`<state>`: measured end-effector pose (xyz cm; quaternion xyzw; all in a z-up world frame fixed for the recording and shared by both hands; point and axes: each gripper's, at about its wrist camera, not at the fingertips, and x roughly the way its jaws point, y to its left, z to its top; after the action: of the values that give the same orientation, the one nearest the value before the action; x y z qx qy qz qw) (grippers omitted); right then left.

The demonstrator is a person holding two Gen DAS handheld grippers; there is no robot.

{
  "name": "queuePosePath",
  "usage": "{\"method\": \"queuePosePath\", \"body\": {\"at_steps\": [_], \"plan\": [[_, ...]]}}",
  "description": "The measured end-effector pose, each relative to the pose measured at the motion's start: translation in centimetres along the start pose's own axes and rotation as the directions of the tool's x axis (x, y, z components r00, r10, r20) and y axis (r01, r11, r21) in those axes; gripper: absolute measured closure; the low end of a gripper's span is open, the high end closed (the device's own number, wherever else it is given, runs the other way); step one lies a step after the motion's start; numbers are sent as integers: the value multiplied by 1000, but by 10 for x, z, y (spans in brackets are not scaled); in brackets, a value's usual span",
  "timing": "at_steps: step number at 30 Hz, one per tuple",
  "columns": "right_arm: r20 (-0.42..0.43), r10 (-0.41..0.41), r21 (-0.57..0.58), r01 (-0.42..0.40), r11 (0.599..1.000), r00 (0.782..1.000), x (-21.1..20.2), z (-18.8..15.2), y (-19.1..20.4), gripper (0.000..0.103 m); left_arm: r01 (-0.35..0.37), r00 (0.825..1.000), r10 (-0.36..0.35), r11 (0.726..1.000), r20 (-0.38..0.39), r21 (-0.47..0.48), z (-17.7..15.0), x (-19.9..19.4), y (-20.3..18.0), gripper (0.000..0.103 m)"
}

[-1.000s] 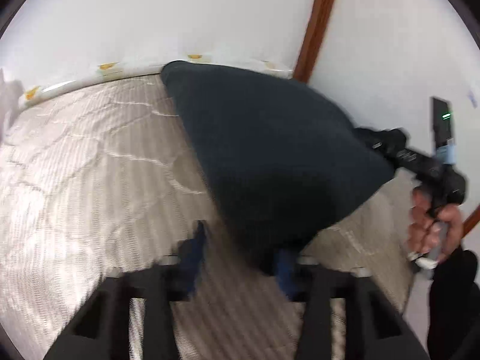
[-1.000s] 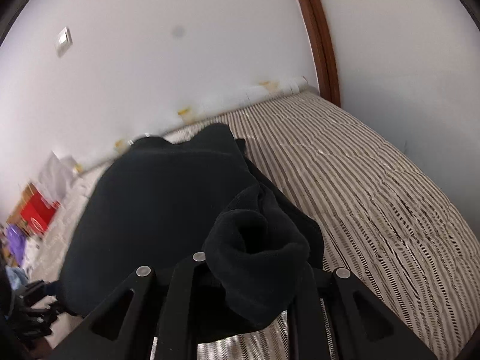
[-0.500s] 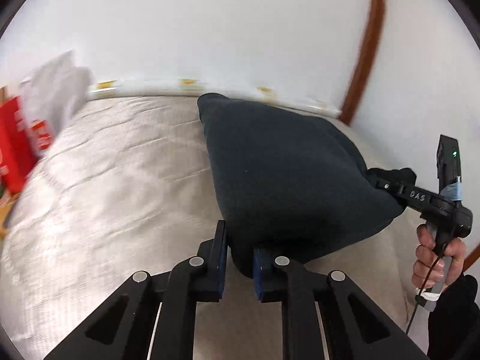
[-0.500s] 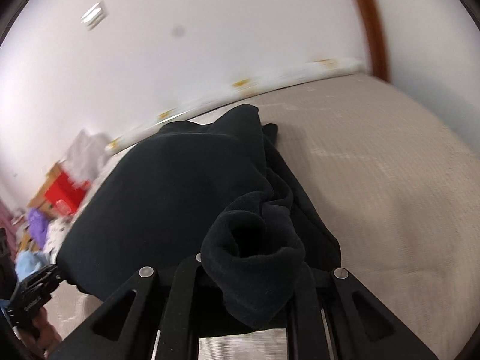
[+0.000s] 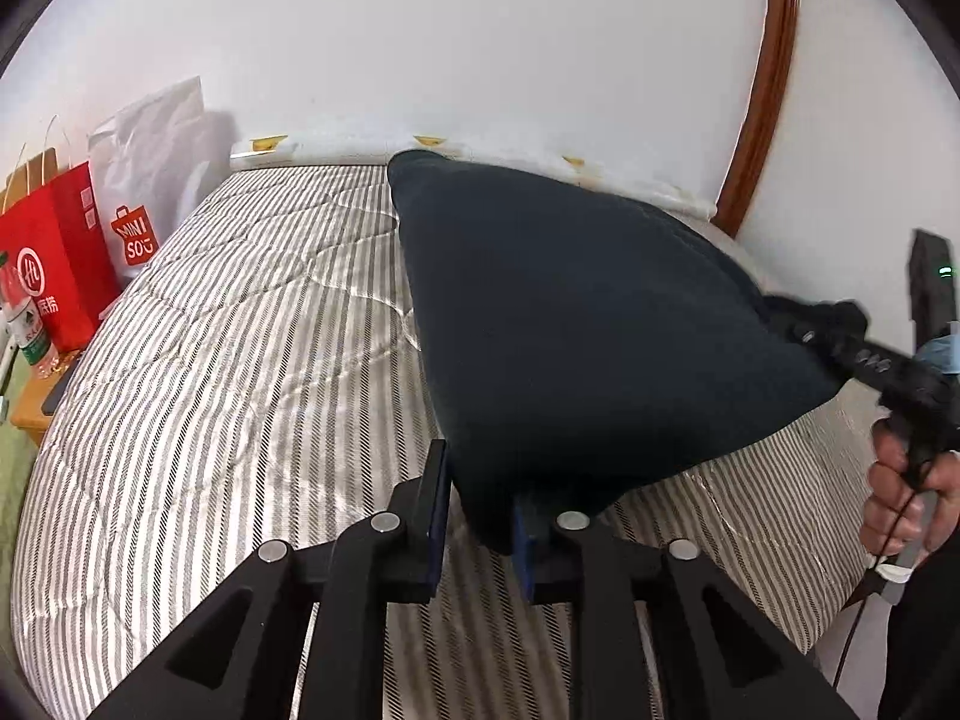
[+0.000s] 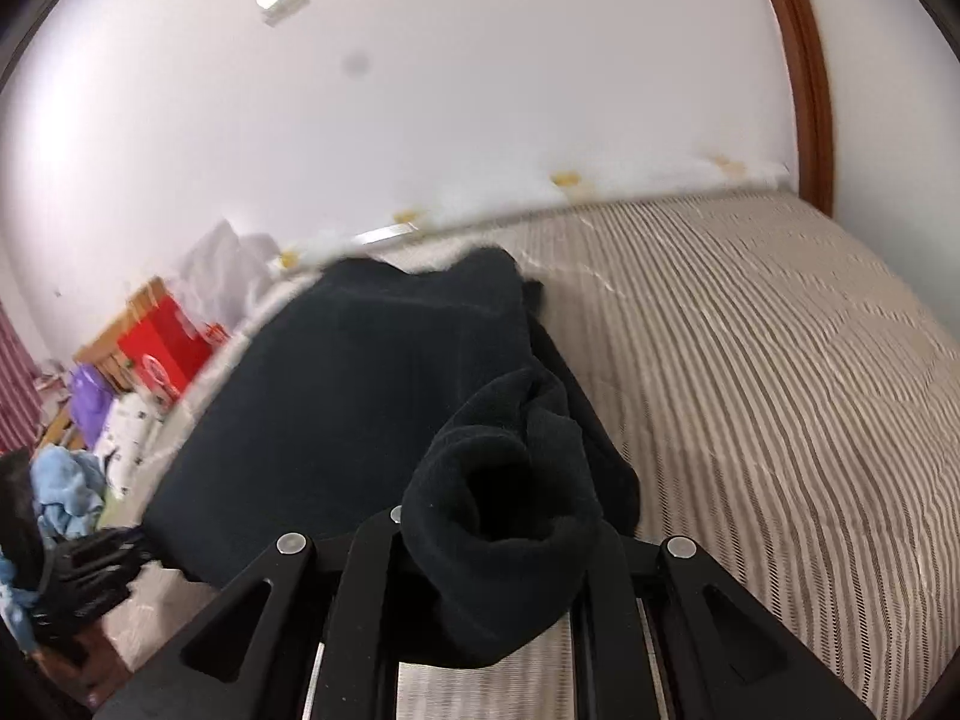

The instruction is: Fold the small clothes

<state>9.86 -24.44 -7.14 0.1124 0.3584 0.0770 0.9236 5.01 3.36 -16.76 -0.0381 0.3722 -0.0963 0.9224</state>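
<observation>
Since the earlier frames both tools swung sideways across the bed: red shopping bag (image 5: 57,264) and white MINISO bag (image 5: 150,180), absent a second ago, stood at the left edge of the left wrist view, and the brown door frame (image 5: 762,96) sat further right.

Left tool (image 5: 477,525), lower centre of its view: jaws narrow, having just opened slightly after a tighter squeeze, with a corner of the dark garment (image 5: 588,324) between the blue pads and still gripped. Garment hung stretched, rising from this tool toward the upper centre and out to the right edge of frame.

Right tool (image 5: 828,342), right edge of the left wrist view, clamped on the opposite corner; a hand (image 5: 906,498) held its grip. In the right wrist view the right tool (image 6: 498,546) was nearly closed, a rolled cuff of the dark garment (image 6: 360,408) bunched over its fingers and hiding the pads.

Garment was spread taut between the two tools above the striped mattress (image 5: 240,348); far end touched or lay close to the bed near the wall, contact unclear. Right wrist view blurred.
</observation>
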Motion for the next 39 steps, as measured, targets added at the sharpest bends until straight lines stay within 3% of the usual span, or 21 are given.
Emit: {"method": "queuePosePath", "body": {"at_steps": [2,4,6,9,15,24,32,34,35,37,39], "plan": [[-52,-22,10,23,1000,998,13,-5,-2,90,-19,1000,19,1000,-10,-6,-3,-5,-3,82],[-36,-55,-15,54,998,998,9,-6,2,82,-22,1000,22,1000,-11,-11,-5,-9,-1,79],[-35,-81,-19,81,997,996,-1,-1,1,63,-9,1000,8,999,-6,-36,-9,-16,8,65],[1,-95,-4,95,995,995,-24,11,-13,62,20,1000,-19,997,20,-80,-16,-29,27,50],[7,-89,-34,89,995,996,-30,56,-23,62,-9,997,20,989,74,-146,-4,-44,57,48],[-137,-17,-105,2,995,990,60,136,2,62,-51,994,60,994,87,-98,70,0,61,48],[-293,58,-68,-82,994,954,145,151,7,62,-7,998,10,999,64,-48,119,55,56,45],[-312,66,-78,-95,992,948,159,148,12,69,18,999,-16,999,45,-42,125,68,50,45],[-304,72,-89,-104,991,950,161,148,15,87,23,999,-22,999,31,-32,127,75,46,45],[-238,91,-149,-128,981,967,154,152,25,92,26,1000,-26,1000,7,-6,129,85,39,45],[-49,124,-193,-131,972,991,127,162,26,93,39,999,-39,999,1,27,127,90,29,45]]}}
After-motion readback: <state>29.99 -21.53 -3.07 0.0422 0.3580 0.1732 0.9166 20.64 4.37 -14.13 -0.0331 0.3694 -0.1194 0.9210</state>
